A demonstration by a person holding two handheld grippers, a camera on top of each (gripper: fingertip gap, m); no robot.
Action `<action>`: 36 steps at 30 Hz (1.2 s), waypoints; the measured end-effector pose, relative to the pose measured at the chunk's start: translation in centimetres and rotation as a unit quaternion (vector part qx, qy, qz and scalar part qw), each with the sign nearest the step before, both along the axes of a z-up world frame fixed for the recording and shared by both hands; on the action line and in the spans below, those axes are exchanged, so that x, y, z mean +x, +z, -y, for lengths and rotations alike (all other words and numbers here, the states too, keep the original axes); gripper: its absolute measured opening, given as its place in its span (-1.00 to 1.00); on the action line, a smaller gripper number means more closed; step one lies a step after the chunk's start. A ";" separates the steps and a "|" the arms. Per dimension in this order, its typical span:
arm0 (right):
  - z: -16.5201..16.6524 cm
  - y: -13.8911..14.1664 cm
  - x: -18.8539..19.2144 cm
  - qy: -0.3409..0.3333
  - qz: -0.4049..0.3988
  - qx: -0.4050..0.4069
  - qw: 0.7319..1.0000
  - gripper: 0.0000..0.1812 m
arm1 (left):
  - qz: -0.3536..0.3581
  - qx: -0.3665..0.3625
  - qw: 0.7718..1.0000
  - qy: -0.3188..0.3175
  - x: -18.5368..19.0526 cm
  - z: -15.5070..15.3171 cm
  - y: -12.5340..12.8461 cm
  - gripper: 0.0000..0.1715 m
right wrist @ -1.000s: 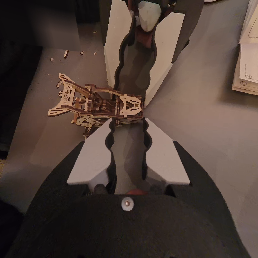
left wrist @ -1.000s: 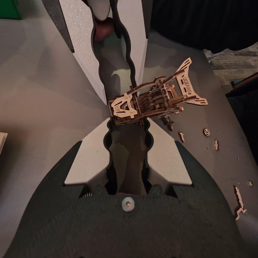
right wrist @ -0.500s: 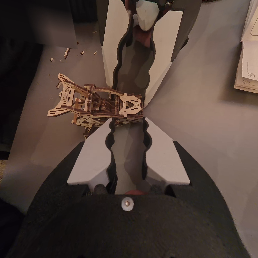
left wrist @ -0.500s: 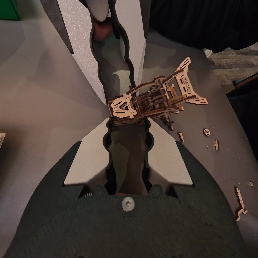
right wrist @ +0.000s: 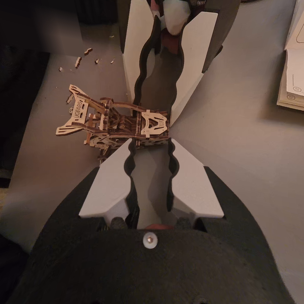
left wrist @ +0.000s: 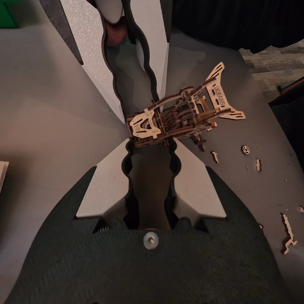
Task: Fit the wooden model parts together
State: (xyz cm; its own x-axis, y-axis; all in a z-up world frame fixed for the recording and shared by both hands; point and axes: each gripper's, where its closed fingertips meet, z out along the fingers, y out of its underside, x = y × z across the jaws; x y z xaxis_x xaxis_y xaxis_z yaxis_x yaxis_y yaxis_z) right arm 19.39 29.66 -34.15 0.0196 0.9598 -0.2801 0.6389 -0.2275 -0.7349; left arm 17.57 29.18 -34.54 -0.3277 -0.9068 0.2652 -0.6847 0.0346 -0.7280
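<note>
Left gripper [left wrist: 150, 144] and right gripper [right wrist: 152, 142]: each pair of fingers is set apart to the width of the model [left wrist: 177, 121], and the narrow front block of the model is held between the tips of both. The two grippers meet nose to nose from opposite sides, so the block is bracketed by four fingertips; whether the pads press the wood or merely touch it cannot be told.

The model is seen at the fingertips, near the centre of each view. Its long axis is laid across the line joining the grippers: from the gripped block the body runs off to the right in the left wrist view and to the left in the right wrist view, ending in a forked tail plate [right wrist: 77, 118] that is tilted up off the bench [right wrist: 230, 164]. Neither gripper is nearer; both are at the same end, and the tail end is left unsupported.

Small loose parts [left wrist: 214, 157] are scattered on the bench just beyond the tail, apart from the model. A stack of paper [right wrist: 292, 82] lies well apart at the bench edge.

Judged step: the model is steadied for fitting; any push would act along the gripper line, across the long axis.
</note>
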 end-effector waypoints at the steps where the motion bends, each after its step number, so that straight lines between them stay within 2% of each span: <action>1: 0.0 0.0 0.0 -0.004 -0.001 -0.008 1.000 -0.59 | -0.001 0.000 1.000 0.001 0.0 0.0 0.0 -0.52; 7: 0.3 0.1 0.1 0.000 -0.003 -0.033 0.999 -0.54 | -0.002 -0.009 1.000 0.006 0.1 0.0 0.0 -0.52; 19: 0.4 0.0 0.3 0.003 0.001 -0.042 0.999 -0.59 | -0.007 -0.013 1.000 0.005 0.2 0.3 0.1 -0.49; 20: 0.4 0.0 0.3 0.003 0.002 -0.043 0.999 -0.63 | -0.009 -0.013 1.000 0.005 0.1 0.3 0.1 -0.45; 21: 0.8 0.0 0.3 0.015 0.000 -0.051 0.999 -0.87 | -0.012 -0.010 1.000 0.009 0.1 0.2 0.2 -0.38; 23: 0.5 -0.4 0.3 0.009 0.016 -0.049 0.999 -0.92 | -0.019 0.006 1.000 0.018 -0.2 -0.3 0.1 -0.30; 26: 0.5 -0.4 0.3 0.007 0.015 -0.045 0.999 -0.80 | -0.020 0.001 1.000 0.018 -0.1 0.2 0.1 -0.40; 36: 1.0 0.2 0.3 0.012 -0.001 -0.046 0.999 -0.90 | -0.019 -0.005 0.999 0.028 -0.2 -0.1 0.1 -0.47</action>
State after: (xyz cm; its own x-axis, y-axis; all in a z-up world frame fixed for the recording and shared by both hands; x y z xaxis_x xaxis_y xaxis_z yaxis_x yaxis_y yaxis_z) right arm 19.70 28.69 -33.92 -0.0044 0.9299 -0.3677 0.6438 -0.2788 -0.7126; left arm 17.38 29.26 -34.48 -0.2659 -0.9206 0.2859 -0.7128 -0.0119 -0.7012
